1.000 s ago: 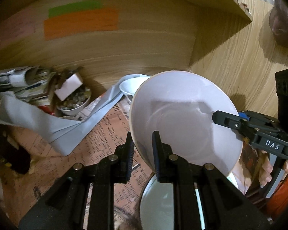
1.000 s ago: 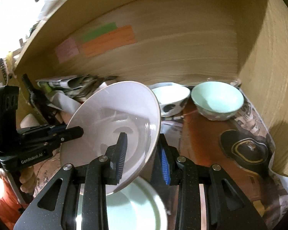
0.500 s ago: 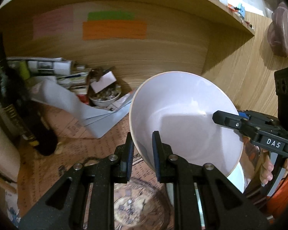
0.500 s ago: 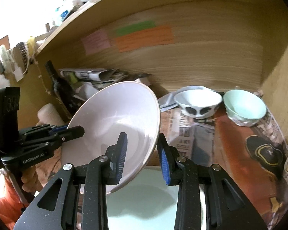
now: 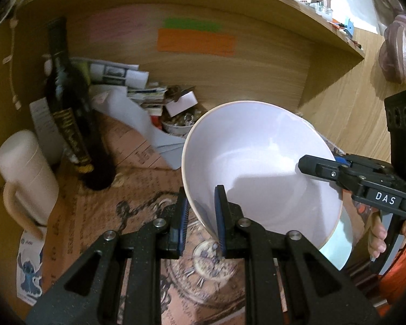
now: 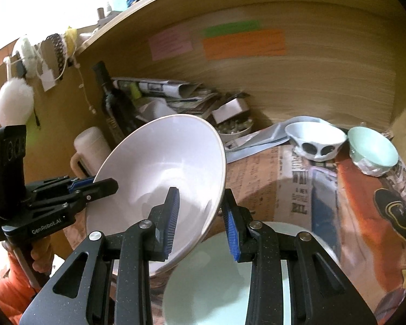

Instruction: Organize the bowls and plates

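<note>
Two grippers share our large pale lilac ceramic bowl [image 5: 259, 168], tilted above a mint-green round plate [image 6: 216, 284]. Left gripper [image 5: 201, 216] pinches its near rim; right gripper [image 6: 200, 224] clamps the opposite rim.

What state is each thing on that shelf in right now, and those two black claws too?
Large white bowl: tilted, lifted, gripped at opposite rims.
Left gripper: shut on its rim.
Right gripper: shut on its rim.
Pale green plate: flat, beneath the bowl.
Spotted bowl: upright, empty.
Mint bowl: upright, empty.
Dark bottle: standing.
Cream mug: standing.
</note>
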{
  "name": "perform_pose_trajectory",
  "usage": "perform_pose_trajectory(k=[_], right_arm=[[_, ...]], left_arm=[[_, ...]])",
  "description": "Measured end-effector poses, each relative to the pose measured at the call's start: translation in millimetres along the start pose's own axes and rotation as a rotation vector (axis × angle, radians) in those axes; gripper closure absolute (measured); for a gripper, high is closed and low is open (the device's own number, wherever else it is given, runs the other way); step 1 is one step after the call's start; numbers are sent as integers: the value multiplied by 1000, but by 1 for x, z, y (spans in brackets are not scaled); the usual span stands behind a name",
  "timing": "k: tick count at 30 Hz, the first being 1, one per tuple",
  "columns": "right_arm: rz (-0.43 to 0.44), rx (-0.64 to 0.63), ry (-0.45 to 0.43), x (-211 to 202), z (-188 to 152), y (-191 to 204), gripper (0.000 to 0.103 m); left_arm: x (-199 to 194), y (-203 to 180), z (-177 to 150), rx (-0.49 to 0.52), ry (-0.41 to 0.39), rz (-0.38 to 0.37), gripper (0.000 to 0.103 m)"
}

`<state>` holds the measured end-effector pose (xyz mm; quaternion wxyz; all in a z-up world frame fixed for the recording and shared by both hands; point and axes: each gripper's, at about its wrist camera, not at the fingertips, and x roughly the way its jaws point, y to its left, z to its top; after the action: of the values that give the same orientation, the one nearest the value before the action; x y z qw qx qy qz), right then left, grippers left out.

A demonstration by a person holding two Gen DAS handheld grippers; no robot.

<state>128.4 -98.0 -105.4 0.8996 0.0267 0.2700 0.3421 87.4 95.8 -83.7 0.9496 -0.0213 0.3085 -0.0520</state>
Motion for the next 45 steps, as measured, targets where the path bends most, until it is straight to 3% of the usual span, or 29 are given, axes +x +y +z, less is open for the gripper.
perform_pose_trajectory(k=[21, 31, 45], right_arm=[[22, -53, 166, 41, -27, 34, 74], [11, -68, 269, 65, -40, 34, 74], [-12, -105, 307, 74, -40, 38, 71]], left_arm=[[-5, 41, -54, -80, 88, 34, 85], [4, 48, -60, -99, 127, 30, 85], [12, 56, -63, -121, 148, 11, 85]])
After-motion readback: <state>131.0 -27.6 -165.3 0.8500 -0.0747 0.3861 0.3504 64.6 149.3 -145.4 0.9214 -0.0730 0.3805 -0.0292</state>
